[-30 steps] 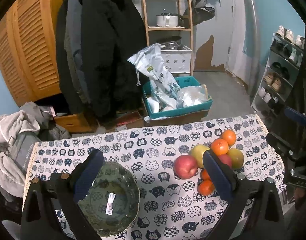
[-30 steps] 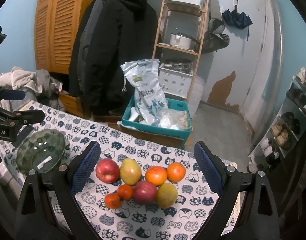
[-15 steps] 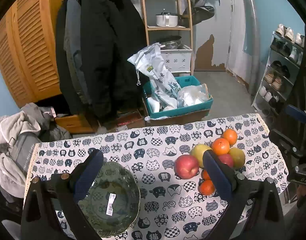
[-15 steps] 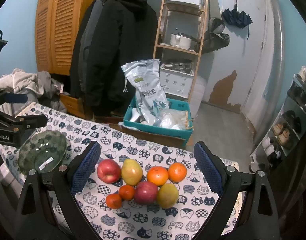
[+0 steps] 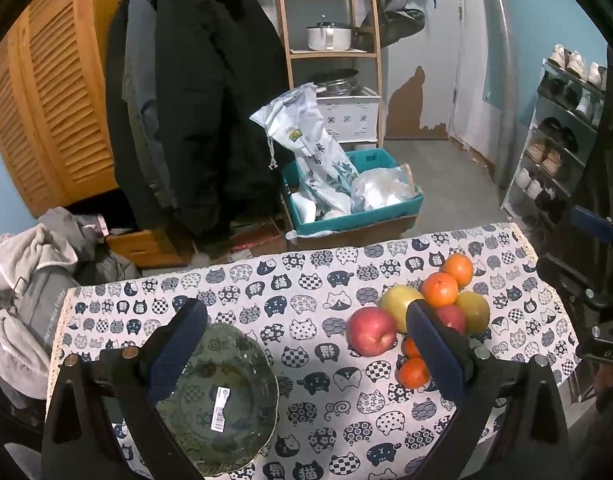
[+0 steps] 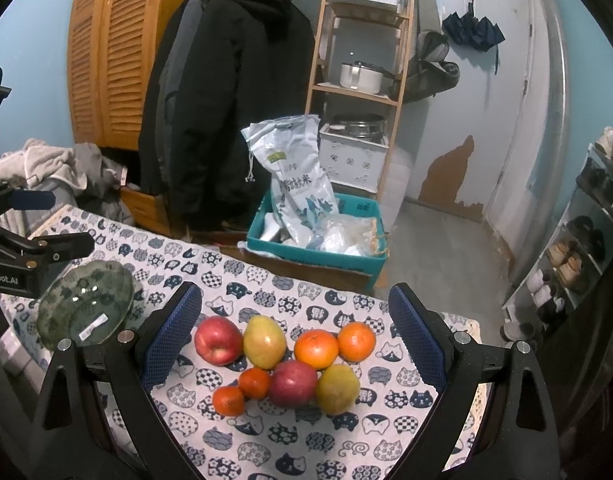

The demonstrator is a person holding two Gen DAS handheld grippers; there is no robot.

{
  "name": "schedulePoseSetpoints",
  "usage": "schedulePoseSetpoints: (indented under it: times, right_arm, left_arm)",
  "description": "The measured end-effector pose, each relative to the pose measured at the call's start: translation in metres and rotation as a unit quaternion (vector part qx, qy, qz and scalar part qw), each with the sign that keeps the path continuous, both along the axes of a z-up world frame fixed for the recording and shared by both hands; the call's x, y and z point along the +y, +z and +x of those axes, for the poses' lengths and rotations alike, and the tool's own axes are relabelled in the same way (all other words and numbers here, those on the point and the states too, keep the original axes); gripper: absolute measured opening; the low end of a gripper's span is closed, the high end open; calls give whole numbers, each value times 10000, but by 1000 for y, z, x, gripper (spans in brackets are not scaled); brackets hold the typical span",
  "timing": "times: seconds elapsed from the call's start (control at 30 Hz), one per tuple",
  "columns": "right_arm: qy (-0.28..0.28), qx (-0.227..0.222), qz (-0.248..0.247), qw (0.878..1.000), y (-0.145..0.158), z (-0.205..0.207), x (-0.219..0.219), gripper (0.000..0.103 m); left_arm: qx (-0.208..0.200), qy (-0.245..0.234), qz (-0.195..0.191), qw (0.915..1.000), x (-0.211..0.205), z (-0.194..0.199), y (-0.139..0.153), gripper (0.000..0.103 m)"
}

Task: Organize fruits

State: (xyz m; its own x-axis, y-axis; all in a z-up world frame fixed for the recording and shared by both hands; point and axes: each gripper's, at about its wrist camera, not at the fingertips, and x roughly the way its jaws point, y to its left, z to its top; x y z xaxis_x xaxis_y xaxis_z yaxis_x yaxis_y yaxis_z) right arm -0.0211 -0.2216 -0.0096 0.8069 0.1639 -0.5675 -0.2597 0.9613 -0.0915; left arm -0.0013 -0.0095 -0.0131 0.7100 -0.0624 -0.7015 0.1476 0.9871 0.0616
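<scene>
A cluster of fruit lies on the cat-print tablecloth [image 6: 266, 440]: a red apple [image 6: 218, 341], a yellow pear [image 6: 264, 342], two oranges [image 6: 316, 349], a second red apple [image 6: 293, 383], another yellow pear [image 6: 337, 389] and two small tangerines [image 6: 228, 401]. A green glass bowl [image 5: 216, 396] with a barcode sticker sits at the left, holding nothing. My left gripper [image 5: 306, 352] hangs open above the bowl and the red apple [image 5: 371, 331]. My right gripper [image 6: 294, 336] is open, hovering over the fruit cluster.
Past the table's far edge a teal crate [image 6: 318, 254] with plastic bags stands on the floor. Dark coats [image 5: 194, 112] hang behind, a wooden shelf [image 6: 358, 92] holds pots, and a shoe rack [image 5: 558, 152] lines the right wall. Clothes [image 5: 30, 264] are piled at the left.
Both grippers have risen slightly and stayed open. The fruit and the bowl have not moved.
</scene>
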Motion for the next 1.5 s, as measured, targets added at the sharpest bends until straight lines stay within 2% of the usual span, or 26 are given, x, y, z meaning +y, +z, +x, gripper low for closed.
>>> schedulePoseSetpoints:
  times: [0.47,1.0,1.33,1.5]
  right_arm:
    - [-15,40,-16,10000,-4,0,1,93]
    - [-57,69,-23,10000,-9,-2,-5,93]
    - [-147,131,64,9998,-4,5,-15,93]
    - [-218,178,19,9996,-3,13,-17,93]
  left_arm:
    - [-15,-41,-73,10000,1,-1,0,101]
    - [11,-60,106,9999,-1,3,-6,101]
    - [-95,-211,272,9994,-7,7,8,101]
    - [-1,-342,339,9988,-9,12,6,101]
